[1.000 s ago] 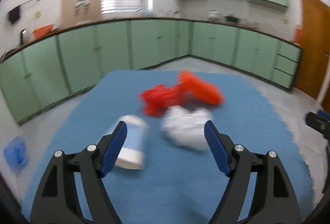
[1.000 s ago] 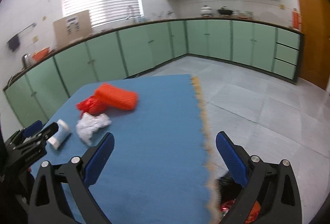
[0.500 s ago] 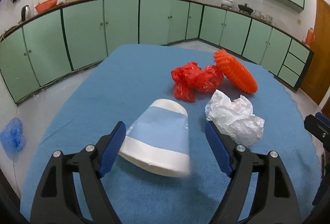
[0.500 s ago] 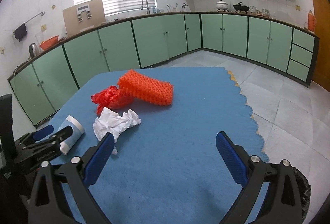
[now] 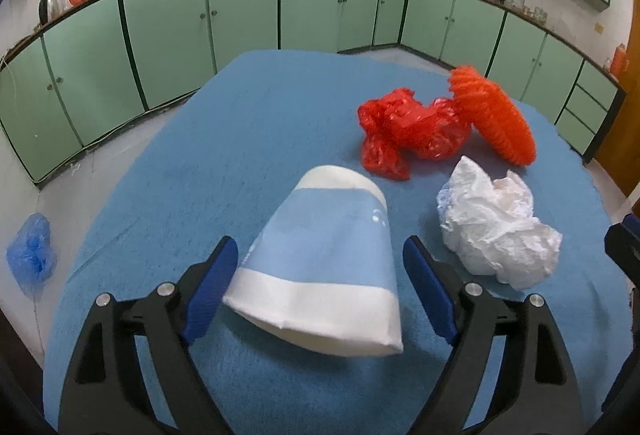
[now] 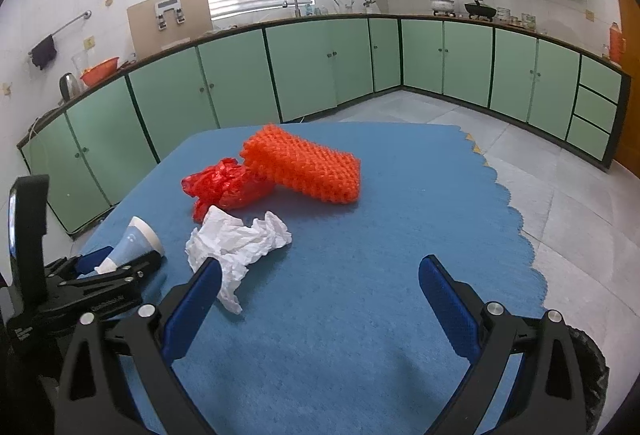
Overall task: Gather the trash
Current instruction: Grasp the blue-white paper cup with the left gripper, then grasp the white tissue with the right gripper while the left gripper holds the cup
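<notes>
A paper cup (image 5: 324, 259) lay on its side on the blue mat (image 5: 248, 139), its wide mouth end sitting between the spread fingers of the left gripper (image 5: 320, 287). The left finger pad seemed to brush the rim; the right pad stood clear of it. The right gripper (image 6: 320, 299) hung wide apart over bare mat, holding nothing, with the white crumpled paper (image 6: 236, 239) just past its left finger.

Four bits of trash lay on the mat: one cup, one crumpled white paper, one red plastic bag (image 5: 408, 131) and one orange foam net (image 5: 492, 115). The bag and the net touched; the paper sat near the bag and beside the cup.

The left view alone showed a blue plastic bag (image 5: 30, 253) on the floor beside the mat. The right view alone showed the mat's scalloped edge (image 6: 516, 211), a dark bin rim (image 6: 592, 367) at the lower right, and the left gripper from the side with the cup in its fingers.
</notes>
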Demonstrator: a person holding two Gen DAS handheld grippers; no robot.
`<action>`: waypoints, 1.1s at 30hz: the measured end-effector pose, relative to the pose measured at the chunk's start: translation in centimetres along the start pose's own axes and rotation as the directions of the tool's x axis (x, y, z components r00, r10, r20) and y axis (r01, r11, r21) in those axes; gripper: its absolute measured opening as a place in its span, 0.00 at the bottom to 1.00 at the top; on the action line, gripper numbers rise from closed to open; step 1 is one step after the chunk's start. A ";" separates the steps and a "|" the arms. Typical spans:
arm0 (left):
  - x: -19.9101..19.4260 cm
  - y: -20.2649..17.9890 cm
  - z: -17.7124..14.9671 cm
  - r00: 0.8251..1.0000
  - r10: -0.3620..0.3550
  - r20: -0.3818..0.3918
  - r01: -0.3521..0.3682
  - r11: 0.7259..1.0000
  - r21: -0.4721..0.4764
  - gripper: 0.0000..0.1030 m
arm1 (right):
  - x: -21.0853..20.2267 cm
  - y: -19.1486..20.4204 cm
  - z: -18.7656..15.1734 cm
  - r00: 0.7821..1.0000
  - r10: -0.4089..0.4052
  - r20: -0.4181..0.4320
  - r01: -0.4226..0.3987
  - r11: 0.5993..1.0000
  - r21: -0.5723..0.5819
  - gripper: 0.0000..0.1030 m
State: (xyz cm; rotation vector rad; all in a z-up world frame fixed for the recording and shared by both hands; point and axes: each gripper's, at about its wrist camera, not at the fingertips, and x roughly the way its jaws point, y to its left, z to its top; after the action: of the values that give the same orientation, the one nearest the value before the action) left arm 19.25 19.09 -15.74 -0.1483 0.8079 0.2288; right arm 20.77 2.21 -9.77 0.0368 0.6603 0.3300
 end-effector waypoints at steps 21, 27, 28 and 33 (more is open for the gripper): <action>-0.6 1.3 0.2 0.998 -0.035 0.053 0.039 0.996 -0.075 0.47 | 4.6 4.8 -0.2 0.993 0.056 -0.108 -0.062 0.996 -0.060 0.81; -0.4 1.0 0.2 0.998 -0.035 0.047 0.038 0.998 -0.059 0.44 | 5.7 4.7 -0.4 0.987 0.061 -0.146 -0.065 0.998 -0.024 0.72; -0.4 1.1 0.1 0.998 -0.036 0.045 0.039 0.997 -0.061 0.44 | 6.0 4.7 -0.3 0.987 0.058 -0.148 -0.062 0.998 -0.021 0.72; -0.2 1.0 0.1 0.999 -0.027 0.038 0.029 0.998 -0.055 0.41 | 7.8 4.8 -0.3 0.972 0.075 -0.222 -0.079 0.997 -0.011 0.44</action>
State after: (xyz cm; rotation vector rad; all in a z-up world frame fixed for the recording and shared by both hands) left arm 18.92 20.06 -15.56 -0.2073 0.7620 0.2268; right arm 24.93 9.13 -14.00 0.0062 0.8787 0.4196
